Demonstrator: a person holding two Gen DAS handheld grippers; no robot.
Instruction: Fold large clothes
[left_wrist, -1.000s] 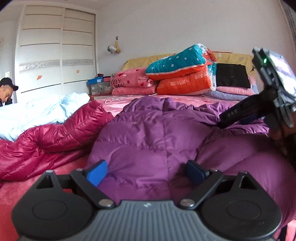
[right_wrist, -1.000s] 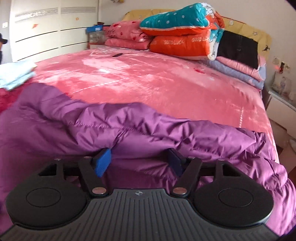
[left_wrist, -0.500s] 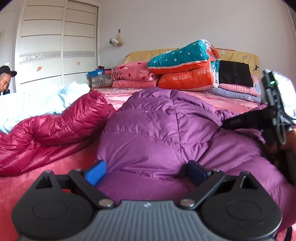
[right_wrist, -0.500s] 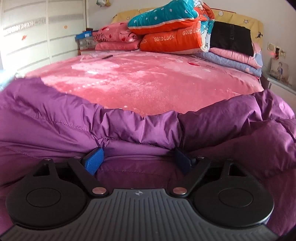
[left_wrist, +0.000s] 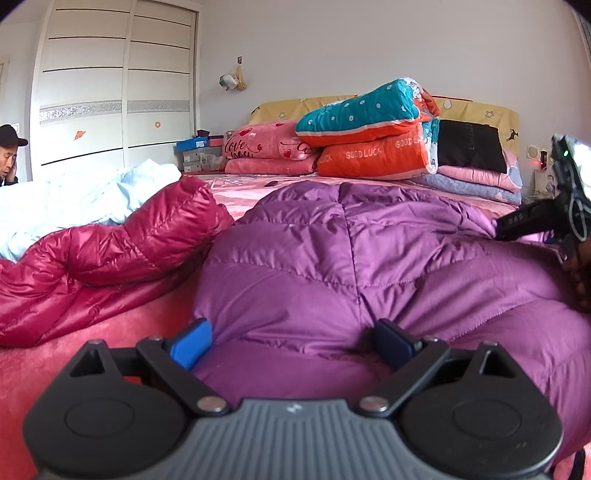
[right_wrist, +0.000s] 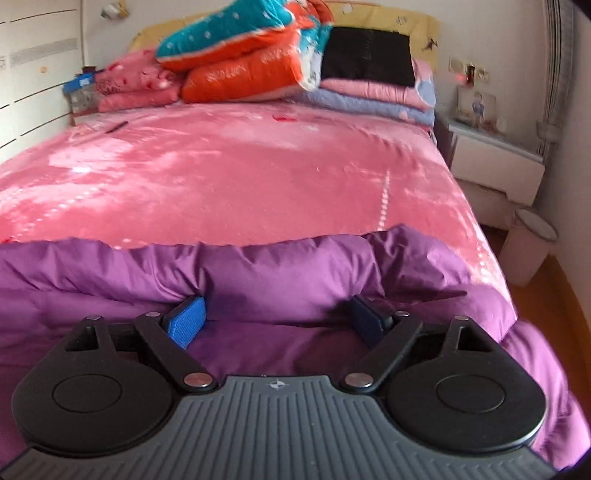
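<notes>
A puffy purple down jacket (left_wrist: 351, 266) lies bunched on the pink bed (right_wrist: 240, 177). My left gripper (left_wrist: 291, 343) stands open at the jacket's near edge, and padded cloth bulges between its blue pads. My right gripper (right_wrist: 277, 321) is open wide too, with a thick fold of the jacket (right_wrist: 288, 273) sitting loosely between its pads at the far hem. From the left wrist view, a black finger (left_wrist: 524, 221) of the right tool rests over the jacket's right side, with part of a hand behind it.
A dark red down jacket (left_wrist: 110, 251) and pale blue bedding (left_wrist: 74, 199) lie to the left. Stacked quilts and pillows (left_wrist: 369, 147) fill the head of the bed. A nightstand (right_wrist: 495, 162) and a bin (right_wrist: 528, 247) stand on the right. A person (left_wrist: 9, 155) sits far left.
The right gripper's jaws widened and it swung right and down along the jacket's far hem. The jacket's far half now lies heaped higher in the left view. The left gripper stayed put.
</notes>
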